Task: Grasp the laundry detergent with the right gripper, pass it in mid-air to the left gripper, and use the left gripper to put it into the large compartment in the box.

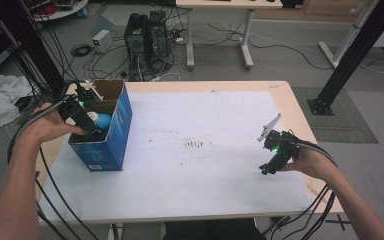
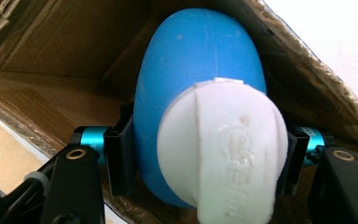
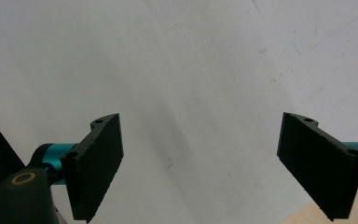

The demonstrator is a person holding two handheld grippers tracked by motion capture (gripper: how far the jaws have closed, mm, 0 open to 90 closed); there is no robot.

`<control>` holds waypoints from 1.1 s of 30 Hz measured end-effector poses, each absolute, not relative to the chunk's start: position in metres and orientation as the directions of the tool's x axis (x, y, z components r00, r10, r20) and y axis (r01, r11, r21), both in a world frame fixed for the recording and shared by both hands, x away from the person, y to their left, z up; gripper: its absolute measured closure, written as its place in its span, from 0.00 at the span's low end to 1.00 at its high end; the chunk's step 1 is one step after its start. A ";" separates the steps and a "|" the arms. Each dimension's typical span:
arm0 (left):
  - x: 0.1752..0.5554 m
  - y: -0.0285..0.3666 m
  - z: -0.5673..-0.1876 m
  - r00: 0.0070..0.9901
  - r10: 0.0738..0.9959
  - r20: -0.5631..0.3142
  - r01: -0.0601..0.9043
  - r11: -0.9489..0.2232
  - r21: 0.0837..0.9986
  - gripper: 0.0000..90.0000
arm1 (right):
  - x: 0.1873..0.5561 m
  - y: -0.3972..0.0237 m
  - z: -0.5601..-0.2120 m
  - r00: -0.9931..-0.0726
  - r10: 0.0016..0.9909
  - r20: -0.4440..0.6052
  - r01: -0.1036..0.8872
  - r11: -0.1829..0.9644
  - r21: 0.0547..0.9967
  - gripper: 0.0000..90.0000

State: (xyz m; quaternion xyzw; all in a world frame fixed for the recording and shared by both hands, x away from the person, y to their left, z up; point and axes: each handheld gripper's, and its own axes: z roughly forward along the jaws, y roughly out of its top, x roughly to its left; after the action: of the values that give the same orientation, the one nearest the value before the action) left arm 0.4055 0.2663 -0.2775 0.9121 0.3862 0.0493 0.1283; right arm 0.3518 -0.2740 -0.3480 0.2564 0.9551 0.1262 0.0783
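High view: left hand-held gripper [image 1: 96, 131] clamps blue egg-shaped plastic bottle with white cap [image 1: 101, 120] inside blue cardboard box [image 1: 111, 145]; release pending; right hand-held gripper [image 1: 266, 169] agape, idle.

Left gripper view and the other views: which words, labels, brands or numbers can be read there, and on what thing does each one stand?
White cap of the blue bottle: raised, embossed letters, too blurred to read.
Blue cardboard box, near bottom corner: a small pale label or print, too small to read.
White table cover: brown marks, smudges only, no text.
No other writing is legible.
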 end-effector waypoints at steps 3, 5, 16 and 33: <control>0.408 0.266 -0.277 0.696 0.718 -0.006 0.694 -0.670 0.263 0.42 | 0.352 -0.274 -0.348 -0.856 0.510 -0.084 0.471 0.837 0.279 0.15; 0.409 0.265 -0.277 0.694 0.720 -0.008 0.696 -0.668 0.262 0.42 | 0.351 -0.274 -0.348 -0.855 0.512 -0.078 0.475 0.835 0.279 0.15; 0.410 0.265 -0.278 0.684 0.729 -0.009 0.706 -0.660 0.257 0.40 | 0.350 -0.273 -0.349 -0.847 0.526 -0.077 0.490 0.828 0.272 0.15; 0.412 0.266 -0.275 0.700 0.714 -0.014 0.697 -0.678 0.236 0.34 | 0.351 -0.273 -0.348 -0.854 0.514 -0.079 0.478 0.835 0.272 0.15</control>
State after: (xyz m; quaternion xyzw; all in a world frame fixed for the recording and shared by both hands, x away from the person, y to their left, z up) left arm 0.4118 0.2657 -0.2755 0.9150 0.3855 0.0397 0.1124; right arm 0.3506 -0.2726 -0.3485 0.2596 0.9550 0.1224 0.0744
